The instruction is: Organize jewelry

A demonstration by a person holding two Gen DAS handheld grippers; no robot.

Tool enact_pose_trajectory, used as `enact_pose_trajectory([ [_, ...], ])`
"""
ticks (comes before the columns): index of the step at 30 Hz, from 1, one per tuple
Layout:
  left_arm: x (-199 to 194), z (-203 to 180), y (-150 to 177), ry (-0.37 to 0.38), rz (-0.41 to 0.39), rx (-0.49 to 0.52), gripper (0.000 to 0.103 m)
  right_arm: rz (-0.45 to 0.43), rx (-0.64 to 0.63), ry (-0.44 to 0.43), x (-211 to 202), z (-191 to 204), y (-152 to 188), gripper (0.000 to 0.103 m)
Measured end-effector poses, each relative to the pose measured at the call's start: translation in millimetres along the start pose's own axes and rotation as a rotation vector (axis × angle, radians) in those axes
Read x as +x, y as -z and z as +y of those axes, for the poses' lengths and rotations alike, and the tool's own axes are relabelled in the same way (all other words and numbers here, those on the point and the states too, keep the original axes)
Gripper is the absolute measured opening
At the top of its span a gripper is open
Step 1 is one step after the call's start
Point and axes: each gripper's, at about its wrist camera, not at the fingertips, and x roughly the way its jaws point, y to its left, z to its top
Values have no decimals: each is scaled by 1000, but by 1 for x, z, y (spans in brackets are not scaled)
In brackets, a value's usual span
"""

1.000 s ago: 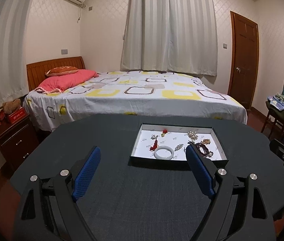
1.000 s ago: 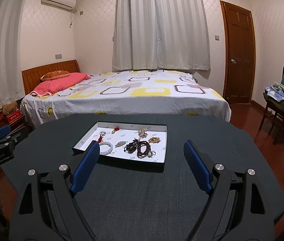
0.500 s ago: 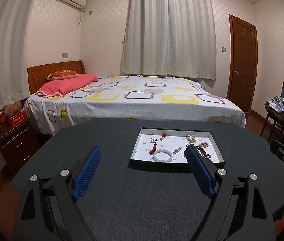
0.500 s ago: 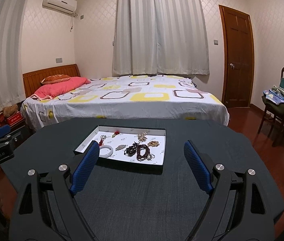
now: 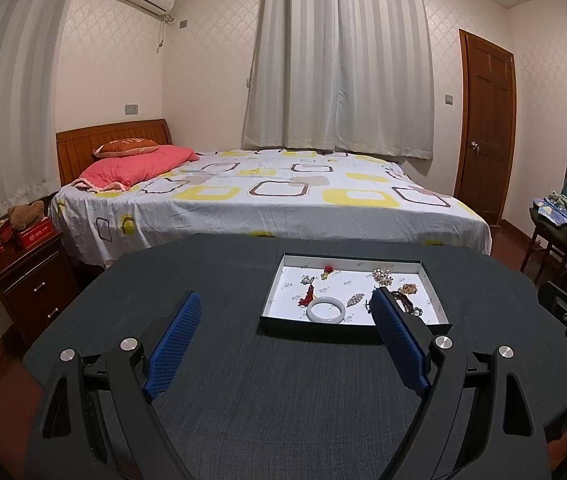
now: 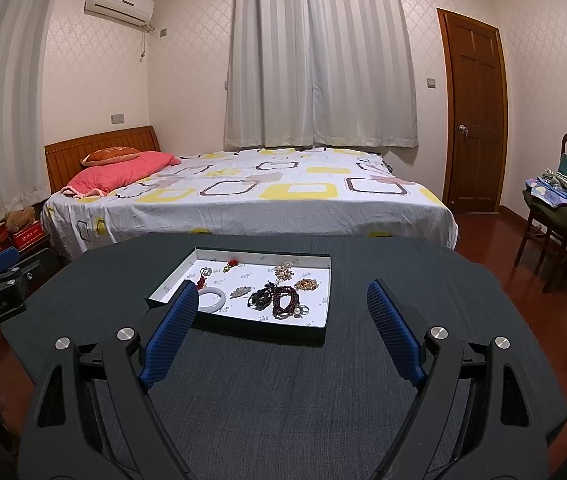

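A shallow dark-rimmed tray (image 5: 347, 329) with a white floor sits on the dark table (image 5: 283, 408) ahead of both grippers. In it lie a white bangle (image 5: 325, 311), a red tassel charm (image 5: 308, 297), several brooches and dark bead bracelets (image 6: 283, 300). My left gripper (image 5: 286, 296) stands open above the table, short of the tray; its right finger hides part of the bracelets. My right gripper (image 6: 282, 285) is also open, near the tray's front edge (image 6: 239, 326), and its left finger covers part of the bangle (image 6: 213, 300). Neither gripper touches or holds anything.
A bed (image 5: 267, 200) stands just beyond the table's far edge. A wooden nightstand (image 5: 27, 280) is at the left, and a chair piled with clothes (image 6: 555, 204) at the right by the door (image 6: 475, 120). Each gripper's frame shows at the edge of the other's view.
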Motion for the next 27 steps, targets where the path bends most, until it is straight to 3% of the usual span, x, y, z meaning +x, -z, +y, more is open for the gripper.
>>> enact_pose_trajectory([
  [27,-1,1,-1,-2,-17,-17,84,6,-2,-2,2,2,3,84],
])
